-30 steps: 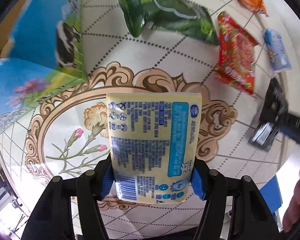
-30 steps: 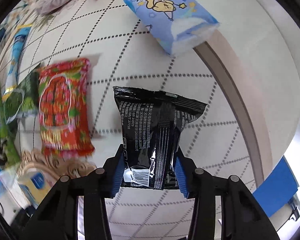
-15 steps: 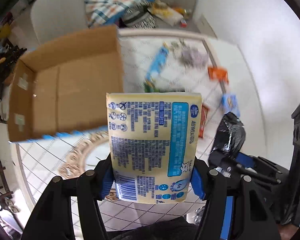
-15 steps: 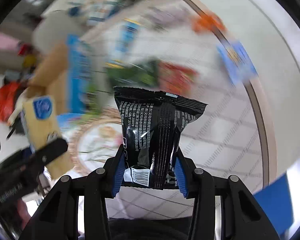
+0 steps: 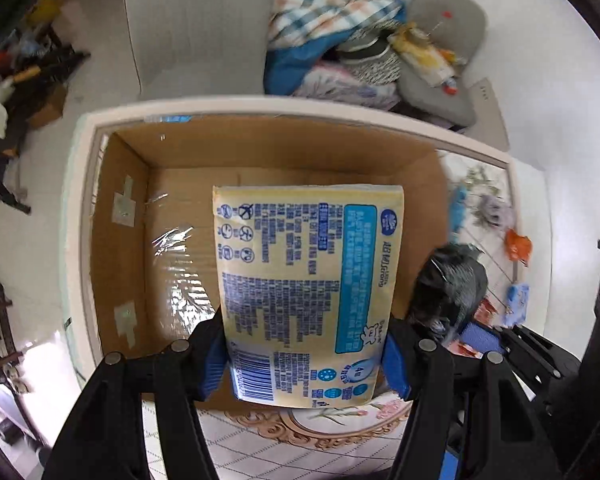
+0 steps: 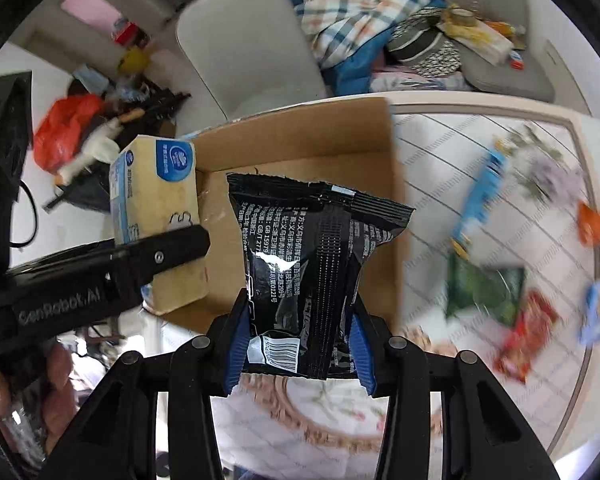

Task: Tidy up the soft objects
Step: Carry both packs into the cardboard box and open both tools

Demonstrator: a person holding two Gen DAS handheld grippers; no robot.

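**Both packs held over the open box**

I am gripping a pale yellow soft pack printed with blue text in my left gripper; its blue pads are pressing on both sides of the pack's lower end. On the blue side band I am reading "Strong" beside some characters, a barcode sits at the bottom, and "4" shows in a round mark. The pack is hanging above the open brown cardboard box, whose taped floor is showing under it.

My right gripper is clamping a glossy black foil snack bag by its lower end, near a white barcode patch. I am making out "GB" among the white print; the rest is too small. This bag is hovering over the box's near right corner. "GenRobot.AI" is showing on the left tool's arm.

On the patterned tabletop, a green packet, a red packet and an orange packet are lying blurred.
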